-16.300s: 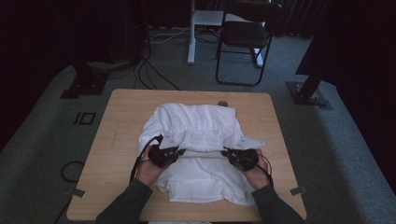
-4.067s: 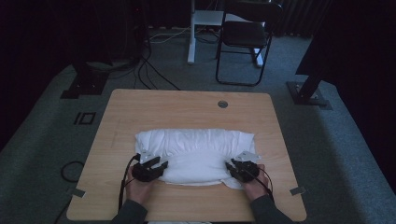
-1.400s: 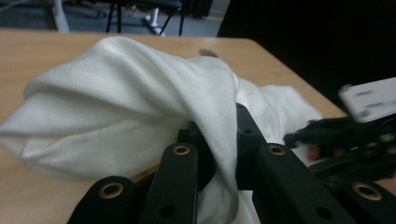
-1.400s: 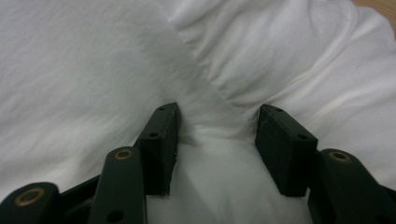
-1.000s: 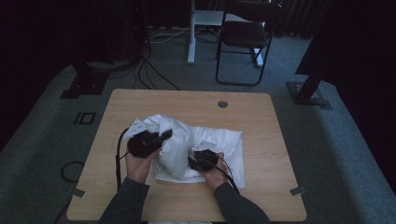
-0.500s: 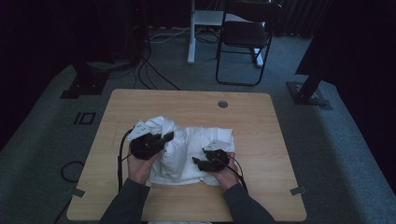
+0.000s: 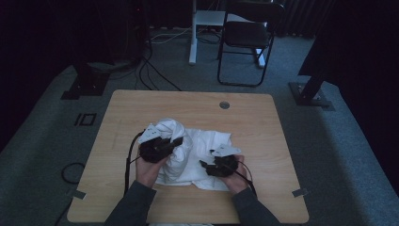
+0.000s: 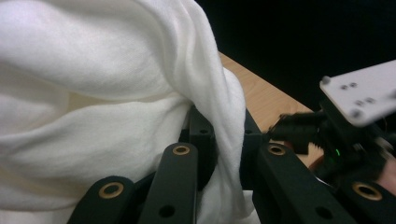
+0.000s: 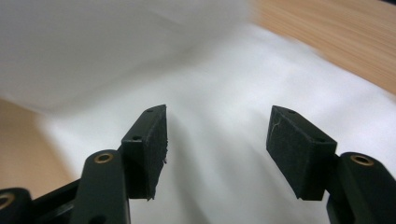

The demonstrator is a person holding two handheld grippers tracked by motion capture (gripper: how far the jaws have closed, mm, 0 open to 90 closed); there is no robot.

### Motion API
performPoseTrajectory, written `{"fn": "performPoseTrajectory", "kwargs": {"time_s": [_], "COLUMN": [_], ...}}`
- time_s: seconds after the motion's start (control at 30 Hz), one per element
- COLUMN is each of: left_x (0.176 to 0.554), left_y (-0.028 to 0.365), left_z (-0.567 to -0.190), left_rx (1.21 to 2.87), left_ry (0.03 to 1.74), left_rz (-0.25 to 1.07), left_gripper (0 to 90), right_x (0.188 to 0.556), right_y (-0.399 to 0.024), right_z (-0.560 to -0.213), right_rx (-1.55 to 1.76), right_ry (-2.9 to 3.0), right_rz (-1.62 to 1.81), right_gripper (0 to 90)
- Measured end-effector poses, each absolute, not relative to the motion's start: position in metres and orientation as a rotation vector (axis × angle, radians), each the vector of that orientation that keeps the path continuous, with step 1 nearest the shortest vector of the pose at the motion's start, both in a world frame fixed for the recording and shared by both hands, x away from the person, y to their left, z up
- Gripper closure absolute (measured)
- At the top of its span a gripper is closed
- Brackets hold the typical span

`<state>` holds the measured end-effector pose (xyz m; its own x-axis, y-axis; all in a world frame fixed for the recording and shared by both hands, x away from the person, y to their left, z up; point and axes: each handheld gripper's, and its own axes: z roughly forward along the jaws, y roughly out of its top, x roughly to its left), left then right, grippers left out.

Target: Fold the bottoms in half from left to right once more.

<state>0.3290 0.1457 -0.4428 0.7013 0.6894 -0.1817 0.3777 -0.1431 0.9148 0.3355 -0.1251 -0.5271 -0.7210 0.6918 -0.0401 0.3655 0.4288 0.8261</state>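
We see the rumpled white cloth at the centre of the pale wooden table in the high view. The left gripper has its jaws clamped on a hanging fold, which hides their tips. The right gripper hovers at lower centre, jaws apart, over blurred cloth whose edges are cut off.

The white cloth is heaped in the middle of the wooden table. The far side and both edges are bare wood. A small round hole sits near the far edge.
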Motion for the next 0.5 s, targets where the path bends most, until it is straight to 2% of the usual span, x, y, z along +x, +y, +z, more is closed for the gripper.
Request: {"fn": "performPoseTrajectory", "kwargs": {"time_s": [0.1, 0.2, 0.37, 0.5], "left_x": [0.329, 0.329, 0.331, 0.335], "left_y": [0.14, 0.129, 0.111, 0.098], "left_z": [-0.443, -0.444, -0.449, -0.46], "left_rx": [1.767, 1.787, 1.817, 1.855], "left_ry": [0.841, 0.821, 0.8, 0.781], "left_rz": [0.328, 0.318, 0.297, 0.285], "left_gripper": [82.7, 82.7, 82.7, 82.7], "right_x": [0.341, 0.346, 0.355, 0.357], "right_y": [-0.139, -0.125, -0.116, -0.122], "right_z": [-0.543, -0.558, -0.562, -0.558], "right_rx": [0.997, 0.951, 0.988, 0.971], "right_ry": [2.339, 2.404, 2.417, 2.461], "right_rz": [1.129, 1.018, 1.116, 1.186], "right_gripper": [37.4, 40.8, 42.4, 38.3]}}
